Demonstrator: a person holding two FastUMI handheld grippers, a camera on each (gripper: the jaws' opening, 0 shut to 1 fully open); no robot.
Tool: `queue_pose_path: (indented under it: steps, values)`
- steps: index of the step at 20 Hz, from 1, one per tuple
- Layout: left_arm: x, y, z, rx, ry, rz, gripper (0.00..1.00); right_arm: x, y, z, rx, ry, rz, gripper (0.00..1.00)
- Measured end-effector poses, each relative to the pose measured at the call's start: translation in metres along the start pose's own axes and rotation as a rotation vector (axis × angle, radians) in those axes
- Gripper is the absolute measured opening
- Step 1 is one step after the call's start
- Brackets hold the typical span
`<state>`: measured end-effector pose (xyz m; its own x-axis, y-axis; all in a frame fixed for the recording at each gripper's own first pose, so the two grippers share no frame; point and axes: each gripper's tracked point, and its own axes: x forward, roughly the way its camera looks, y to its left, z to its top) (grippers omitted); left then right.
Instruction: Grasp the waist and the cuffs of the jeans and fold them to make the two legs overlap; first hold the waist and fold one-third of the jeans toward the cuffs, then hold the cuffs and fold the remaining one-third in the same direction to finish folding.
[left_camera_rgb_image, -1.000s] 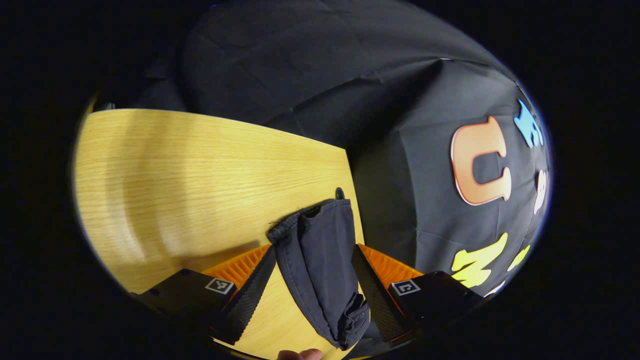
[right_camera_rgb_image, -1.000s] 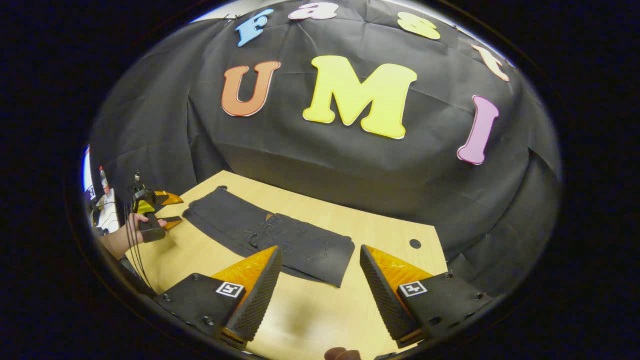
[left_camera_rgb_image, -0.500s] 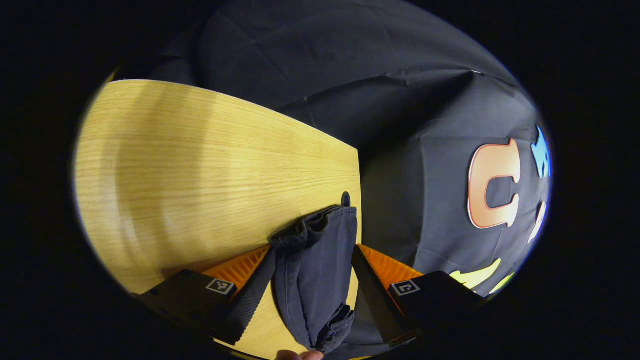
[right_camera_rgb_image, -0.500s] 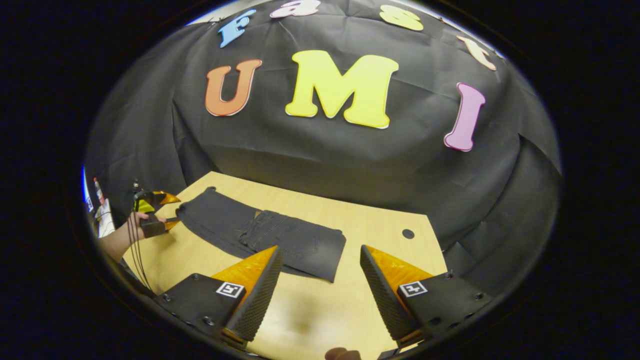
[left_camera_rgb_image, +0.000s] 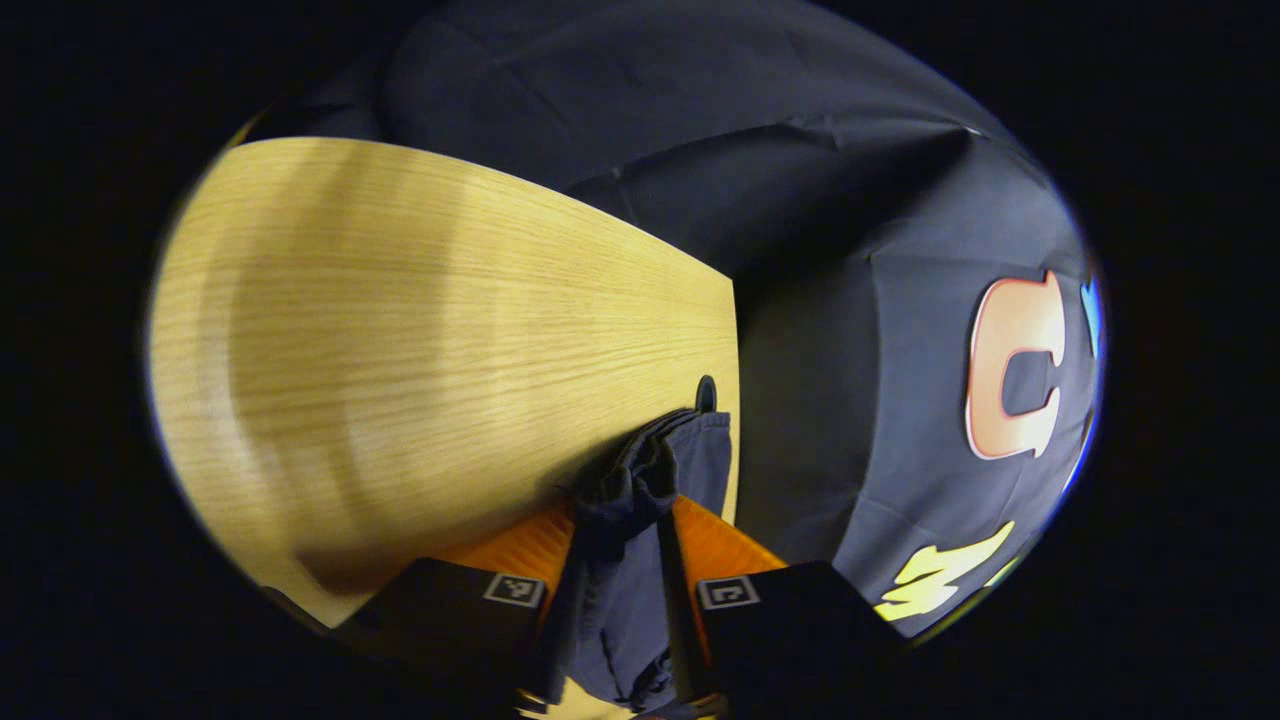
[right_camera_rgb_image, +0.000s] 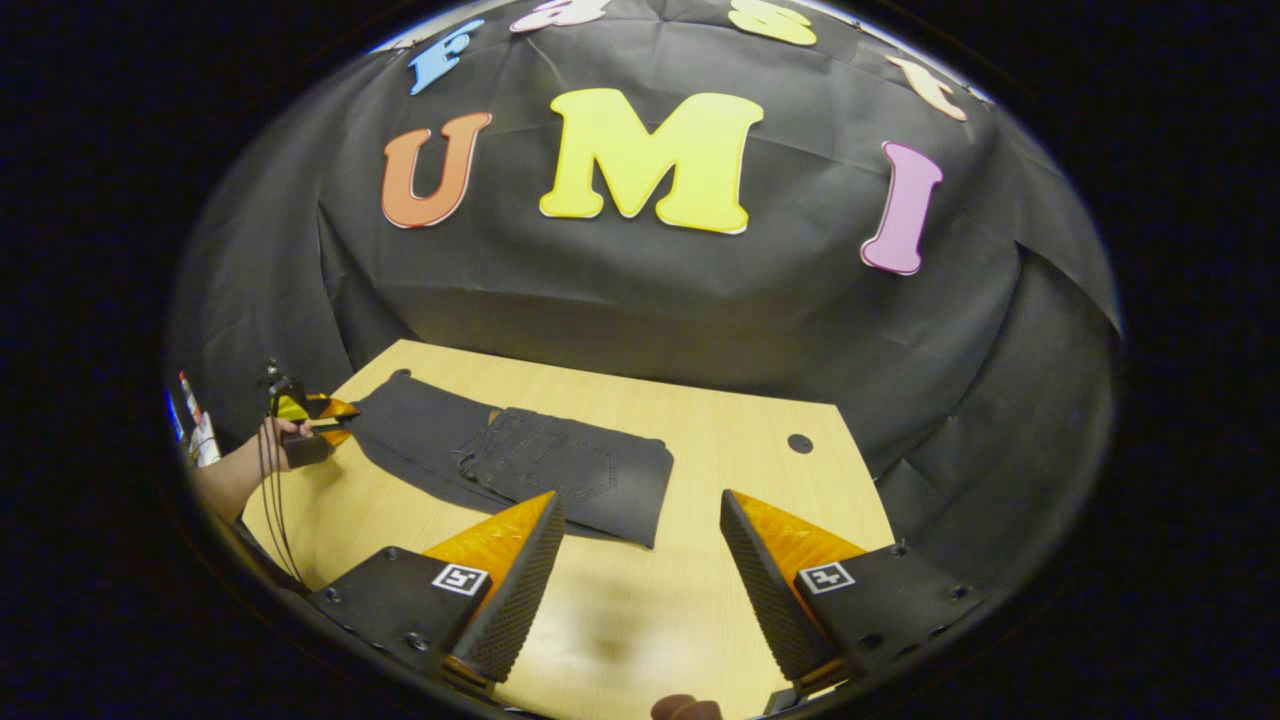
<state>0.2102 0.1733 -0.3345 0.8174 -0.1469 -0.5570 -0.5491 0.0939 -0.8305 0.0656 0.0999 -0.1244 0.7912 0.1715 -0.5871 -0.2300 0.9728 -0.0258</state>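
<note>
The dark jeans (right_camera_rgb_image: 520, 462) lie flat on the wooden table (right_camera_rgb_image: 720, 440), with the waist part folded over the legs near the middle. My left gripper (left_camera_rgb_image: 615, 575) is shut on the bunched cuffs (left_camera_rgb_image: 655, 465) at the table's end. In the right gripper view, the left gripper (right_camera_rgb_image: 322, 420) sits at the far left end of the jeans, held by a person's hand (right_camera_rgb_image: 268, 452). My right gripper (right_camera_rgb_image: 640, 565) stands open above bare table in front of the folded waist, with nothing between its fingers.
A round hole (right_camera_rgb_image: 799, 442) marks the table near its right back corner, and another hole (left_camera_rgb_image: 706, 392) lies just beyond the cuffs. Bare wood (left_camera_rgb_image: 400, 340) stretches left of the cuffs. The black cloth wall (right_camera_rgb_image: 650, 300) rises close behind the table.
My left gripper's fingers have come together on the cuffs, which were lying loose between them. The right gripper has drifted slightly away from the jeans and stays open.
</note>
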Motion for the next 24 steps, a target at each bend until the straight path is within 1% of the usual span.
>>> queue_pose_path:
  steps: [1,2,3,5,8,10,12,13,14,15,16,17,18,21,22,23,24]
  values:
    - [-0.001,0.0,-0.003,0.012,0.009,0.006,0.17,-0.003,-0.004,0.001,0.006,-0.009,-0.013,0.94]
    - [-0.005,-0.004,-0.002,0.016,0.012,-0.002,0.21,-0.007,-0.005,0.001,0.017,-0.021,-0.019,0.94]
    - [-0.006,-0.014,-0.003,0.019,0.008,-0.03,0.13,-0.012,-0.007,0.001,0.029,-0.027,-0.022,0.94]
    - [-0.015,-0.039,-0.007,0.079,-0.007,-0.075,0.1,-0.022,-0.017,-0.003,0.049,-0.037,-0.037,0.94]
    - [-0.038,-0.093,-0.028,0.255,-0.024,-0.148,0.08,-0.039,-0.033,-0.004,0.102,-0.072,-0.058,0.94]
    - [-0.056,-0.132,-0.054,0.349,-0.028,-0.206,0.08,-0.054,-0.046,-0.006,0.138,-0.103,-0.073,0.94]
    - [-0.073,-0.166,-0.086,0.433,-0.033,-0.258,0.08,-0.066,-0.059,-0.011,0.169,-0.119,-0.085,0.94]
    - [-0.079,-0.181,-0.105,0.479,-0.037,-0.281,0.08,-0.072,-0.067,-0.014,0.189,-0.126,-0.094,0.96]
    - [-0.084,-0.196,-0.126,0.527,-0.035,-0.304,0.08,-0.077,-0.073,-0.017,0.204,-0.131,-0.103,0.94]
    - [-0.085,-0.209,-0.15,0.584,-0.025,-0.327,0.08,-0.085,-0.082,-0.021,0.217,-0.138,-0.118,0.96]
    - [-0.084,-0.22,-0.177,0.643,-0.008,-0.346,0.08,-0.092,-0.09,-0.025,0.225,-0.143,-0.13,0.96]
    - [-0.086,-0.227,-0.203,0.7,0.009,-0.363,0.08,-0.1,-0.101,-0.029,0.231,-0.146,-0.149,0.96]
    - [-0.091,-0.229,-0.227,0.752,0.028,-0.38,0.08,-0.108,-0.111,-0.035,0.236,-0.147,-0.168,0.94]
    - [-0.091,-0.226,-0.301,0.913,0.092,-0.425,0.08,-0.126,-0.14,-0.048,0.265,-0.153,-0.226,0.94]
    - [-0.083,-0.224,-0.326,0.952,0.115,-0.433,0.08,-0.13,-0.15,-0.055,0.266,-0.142,-0.245,0.94]
    - [-0.074,-0.218,-0.346,0.987,0.134,-0.429,0.08,-0.135,-0.159,-0.058,0.267,-0.136,-0.261,0.99]
    - [-0.063,-0.209,-0.367,1.022,0.15,-0.423,0.08,-0.141,-0.17,-0.059,0.272,-0.137,-0.278,0.94]
